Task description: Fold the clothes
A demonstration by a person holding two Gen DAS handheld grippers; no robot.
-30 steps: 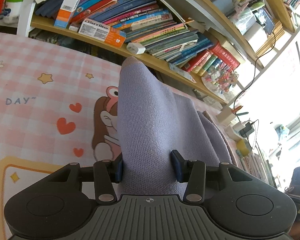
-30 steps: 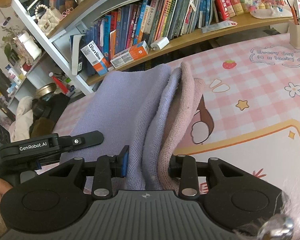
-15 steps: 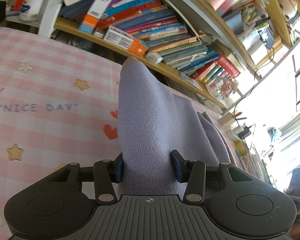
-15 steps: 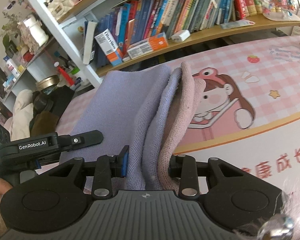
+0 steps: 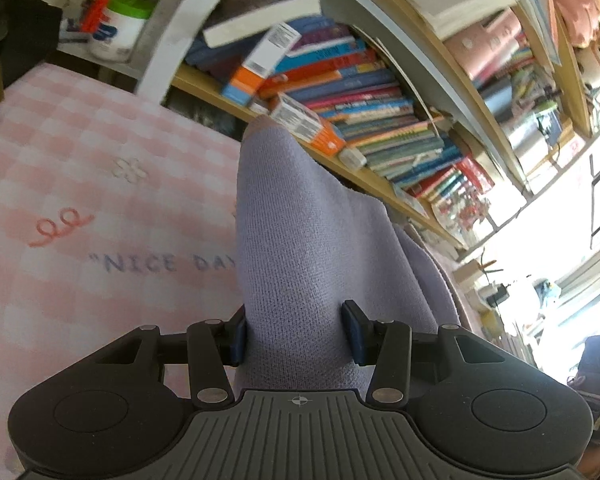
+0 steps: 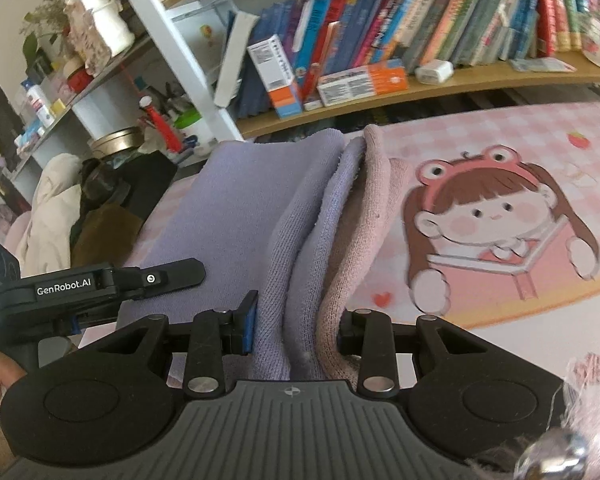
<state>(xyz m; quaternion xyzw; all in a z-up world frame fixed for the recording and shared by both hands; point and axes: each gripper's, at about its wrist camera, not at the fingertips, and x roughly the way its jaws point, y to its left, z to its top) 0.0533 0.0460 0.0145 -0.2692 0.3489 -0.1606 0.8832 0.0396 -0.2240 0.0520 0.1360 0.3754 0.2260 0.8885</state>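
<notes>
A lilac knitted garment point(image 5: 300, 240) with a pale pink inner side point(image 6: 364, 216) hangs folded between both grippers above a pink checked mat. My left gripper point(image 5: 296, 332) is shut on one end of the lilac fabric. My right gripper point(image 6: 296, 332) is shut on the other end, clamping several bunched layers of lilac and pink. The left gripper's body point(image 6: 100, 284) shows at the left of the right wrist view, beside the cloth.
The pink checked table mat point(image 5: 80, 240) carries "NICE DAY" lettering and a cartoon girl point(image 6: 492, 224). A wooden bookshelf point(image 6: 380, 100) packed with books runs along the far table edge. A white shelf unit point(image 6: 100, 60) with jars and piled cloth stands at the left.
Both grippers have carried the held garment leftward across the mat: the cartoon girl has slid right in the right view, and "NICE DAY" and the table's left edge have come into the left view.
</notes>
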